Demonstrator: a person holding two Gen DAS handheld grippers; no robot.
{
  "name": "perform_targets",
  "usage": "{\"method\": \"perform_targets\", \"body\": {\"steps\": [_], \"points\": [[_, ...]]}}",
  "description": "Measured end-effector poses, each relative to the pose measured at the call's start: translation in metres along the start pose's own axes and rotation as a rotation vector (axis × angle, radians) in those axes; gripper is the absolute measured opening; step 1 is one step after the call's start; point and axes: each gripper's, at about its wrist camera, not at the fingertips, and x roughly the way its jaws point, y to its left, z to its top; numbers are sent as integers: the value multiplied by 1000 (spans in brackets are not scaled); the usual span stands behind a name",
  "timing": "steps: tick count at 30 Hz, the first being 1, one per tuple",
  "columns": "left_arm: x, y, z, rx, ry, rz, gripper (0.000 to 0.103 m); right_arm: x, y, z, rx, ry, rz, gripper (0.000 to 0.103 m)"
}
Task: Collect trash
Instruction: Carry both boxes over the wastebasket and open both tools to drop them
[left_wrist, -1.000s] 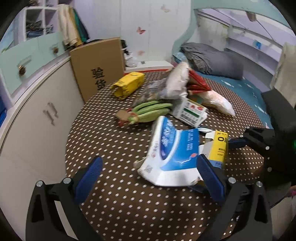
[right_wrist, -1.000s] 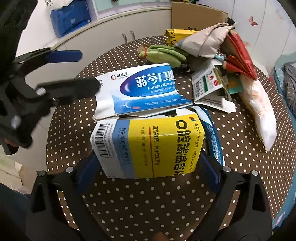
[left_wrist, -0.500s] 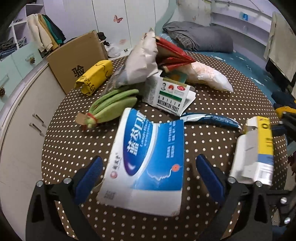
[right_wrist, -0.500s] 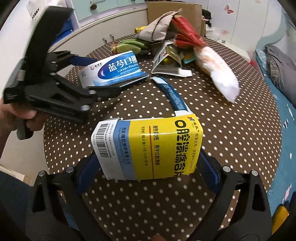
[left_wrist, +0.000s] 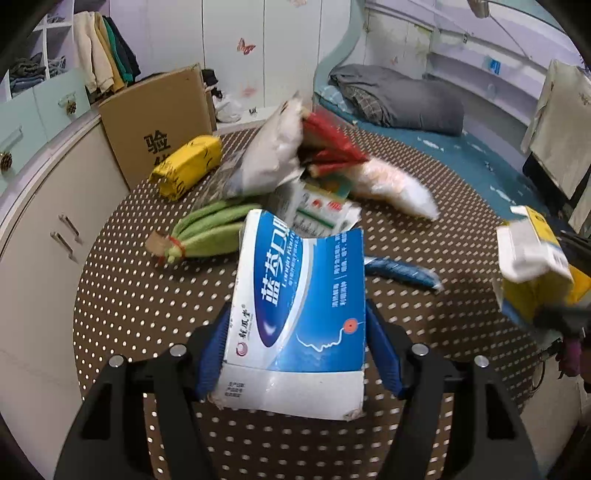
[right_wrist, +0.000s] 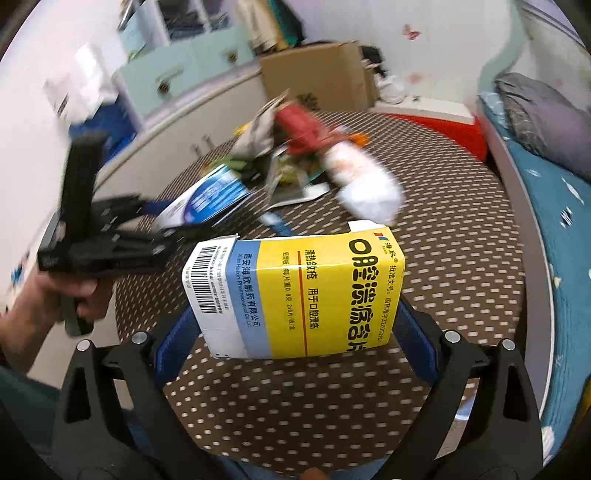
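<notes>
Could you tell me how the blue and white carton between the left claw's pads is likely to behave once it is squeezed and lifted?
The blue and white carton looks flattened and empty, so probably very light. Its top edge already curves and its corners are frayed, so it will likely buckle rather than stay stiff as the left claw closes. Its glossy face may slip against the pads.

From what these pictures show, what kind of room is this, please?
Most likely a bedroom at home. A bed with a blue sheet and a folded grey blanket runs along the wall, clothes hang in an open cupboard, and butterfly stickers decorate the white wall.
</notes>
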Motion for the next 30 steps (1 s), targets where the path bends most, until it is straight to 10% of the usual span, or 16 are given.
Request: {"method": "perform_targets", "body": {"steps": [16, 30], "points": [[5, -130, 79, 88, -113, -137, 67, -56, -199, -39, 437, -151, -231, 93], [59, -243, 116, 214, -43, -268, 67, 30, -377, -141, 853, 69, -329, 93]]}}
